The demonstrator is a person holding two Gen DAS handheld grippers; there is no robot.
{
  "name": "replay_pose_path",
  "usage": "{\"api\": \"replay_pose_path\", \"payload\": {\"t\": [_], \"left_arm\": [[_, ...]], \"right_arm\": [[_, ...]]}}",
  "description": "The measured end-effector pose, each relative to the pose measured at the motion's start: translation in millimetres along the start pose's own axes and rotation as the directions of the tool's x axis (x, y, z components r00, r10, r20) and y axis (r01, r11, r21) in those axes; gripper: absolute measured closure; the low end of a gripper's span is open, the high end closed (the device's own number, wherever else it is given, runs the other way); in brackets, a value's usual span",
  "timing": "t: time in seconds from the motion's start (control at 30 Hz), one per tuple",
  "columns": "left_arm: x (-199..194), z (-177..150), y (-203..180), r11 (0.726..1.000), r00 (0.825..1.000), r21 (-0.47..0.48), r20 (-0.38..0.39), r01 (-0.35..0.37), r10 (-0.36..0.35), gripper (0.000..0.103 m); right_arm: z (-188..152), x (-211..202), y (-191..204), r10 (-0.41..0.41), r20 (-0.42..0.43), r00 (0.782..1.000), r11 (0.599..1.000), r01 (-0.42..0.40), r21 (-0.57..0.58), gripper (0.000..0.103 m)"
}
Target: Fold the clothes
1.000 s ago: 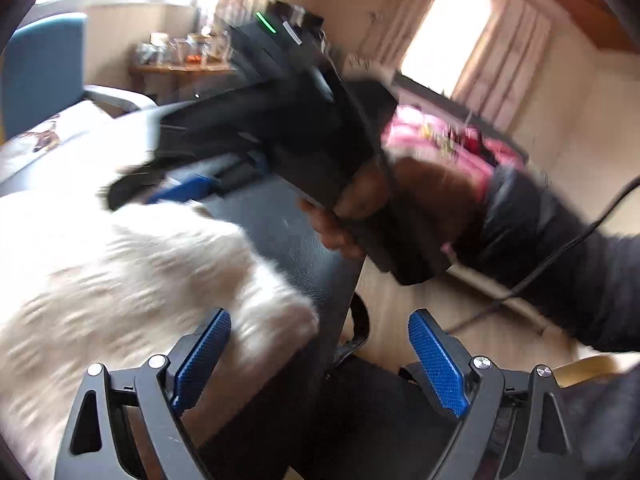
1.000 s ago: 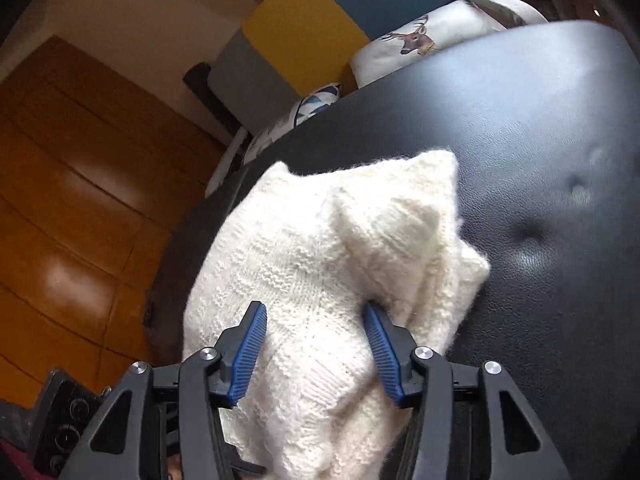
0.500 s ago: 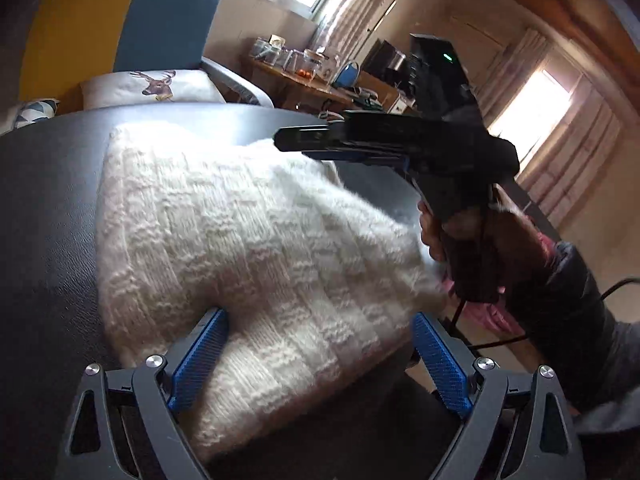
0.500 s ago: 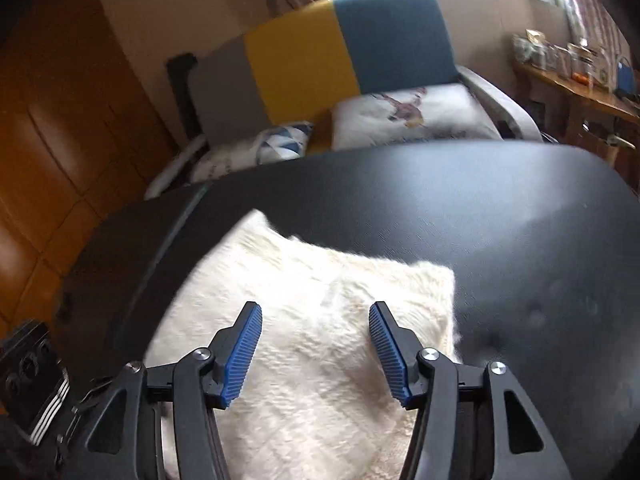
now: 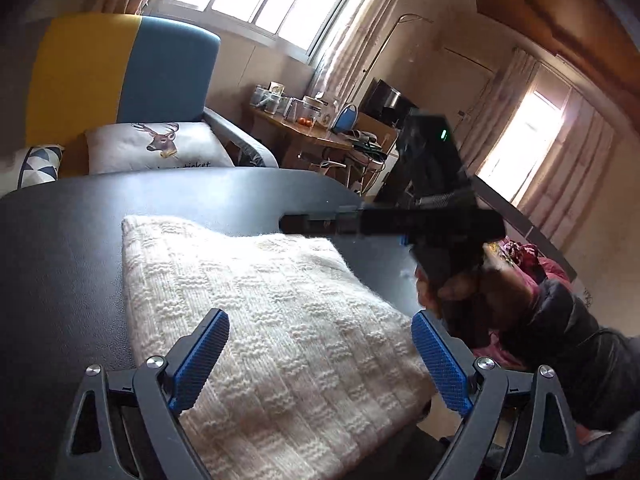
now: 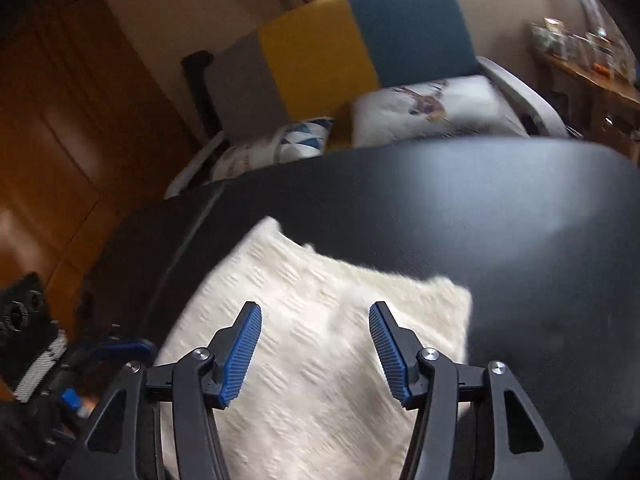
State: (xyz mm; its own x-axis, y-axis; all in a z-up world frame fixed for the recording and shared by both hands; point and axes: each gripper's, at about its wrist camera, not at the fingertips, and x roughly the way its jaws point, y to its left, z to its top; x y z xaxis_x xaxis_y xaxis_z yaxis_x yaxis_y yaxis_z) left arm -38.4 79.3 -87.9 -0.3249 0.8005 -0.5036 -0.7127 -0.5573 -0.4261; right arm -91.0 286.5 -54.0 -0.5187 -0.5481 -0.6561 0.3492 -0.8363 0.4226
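Observation:
A cream knitted sweater (image 5: 272,320) lies folded flat into a rough rectangle on the black padded table (image 5: 64,264). My left gripper (image 5: 320,356) hovers open over its near edge, blue pads wide apart and holding nothing. In the right wrist view the same sweater (image 6: 320,360) lies below my right gripper (image 6: 316,348), which is open and empty above the cloth. From the left wrist view, the right gripper (image 5: 288,224) shows side-on above the sweater's far right side, held by a hand (image 5: 472,288) in a dark sleeve.
A yellow, blue and grey armchair (image 5: 120,76) with a deer cushion (image 5: 156,148) stands behind the table. A cluttered wooden desk (image 5: 316,136) sits by the window. Wooden panelling (image 6: 60,140) fills the left of the right wrist view. Pink fabric (image 5: 528,252) lies beyond the hand.
The sweater has gone from bunched under the right gripper to lying flat. Both grippers have pulled back and up from the cloth; the right one has opened wider.

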Motion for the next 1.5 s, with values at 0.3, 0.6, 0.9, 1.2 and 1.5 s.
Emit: {"api": "replay_pose_path", "payload": {"t": [0.3, 0.6, 0.9, 1.2, 1.5], "left_arm": [[45, -38, -26, 0.976, 0.990, 0.183, -0.054, -0.120, 0.132, 0.004], [56, -46, -23, 0.968, 0.985, 0.199, -0.042, -0.154, 0.165, 0.004], [48, -34, -18, 0.983, 0.984, 0.093, -0.059, -0.161, 0.167, 0.002], [25, -25, -30, 0.949, 0.948, -0.009, -0.050, -0.315, 0.314, 0.002], [-20, -37, -51, 0.954, 0.948, -0.015, 0.107, -0.301, 0.301, 0.001]], "right_arm": [[38, 142, 68, 0.052, -0.397, 0.916, 0.948, -0.170, -0.268, 0.046], [18, 186, 53, -0.047, -0.408, 0.912, 0.940, -0.097, -0.326, 0.046], [15, 180, 53, -0.056, -0.363, 0.930, 0.945, -0.067, -0.320, 0.046], [17, 95, 59, -0.125, -0.164, 0.979, 0.969, 0.085, -0.231, 0.045], [-61, -15, 11, -0.145, 0.002, 0.989, 0.989, 0.144, 0.045, 0.045]]}}
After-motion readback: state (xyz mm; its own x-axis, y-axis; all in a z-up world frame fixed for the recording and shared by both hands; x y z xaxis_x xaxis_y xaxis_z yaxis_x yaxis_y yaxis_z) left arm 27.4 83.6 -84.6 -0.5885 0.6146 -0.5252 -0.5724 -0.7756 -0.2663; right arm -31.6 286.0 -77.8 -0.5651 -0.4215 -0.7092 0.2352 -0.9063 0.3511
